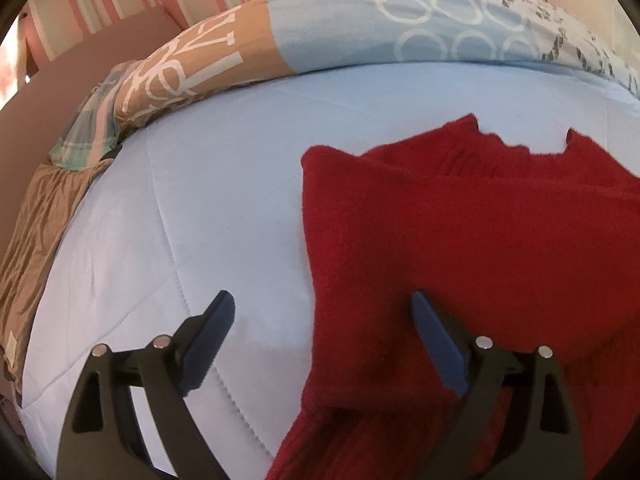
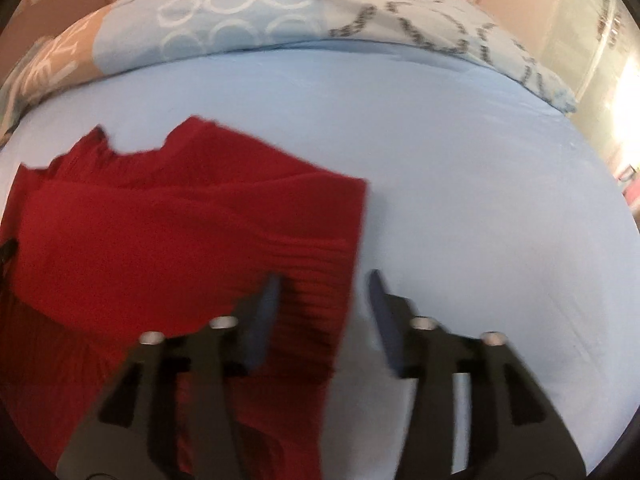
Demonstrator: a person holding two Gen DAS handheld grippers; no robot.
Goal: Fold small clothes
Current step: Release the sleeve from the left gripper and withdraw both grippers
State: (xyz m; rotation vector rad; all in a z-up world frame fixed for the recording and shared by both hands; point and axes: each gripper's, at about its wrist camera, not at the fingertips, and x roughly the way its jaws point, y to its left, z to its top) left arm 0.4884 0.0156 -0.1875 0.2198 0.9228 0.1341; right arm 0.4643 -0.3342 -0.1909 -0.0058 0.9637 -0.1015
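A red knitted garment lies partly folded on the light blue bed sheet, its neckline at the far end. My left gripper hangs open over the garment's left edge, which runs between its blue fingers; the pads do not press the cloth. In the right wrist view the same garment fills the left half. My right gripper is open over its ribbed right edge, with one finger above the cloth and the other above the bare sheet.
A patterned blue and brown duvet is bunched along the far side of the bed, and it shows again as the duvet in the right wrist view. A brown quilted cover hangs at the left edge. A striped wall stands behind.
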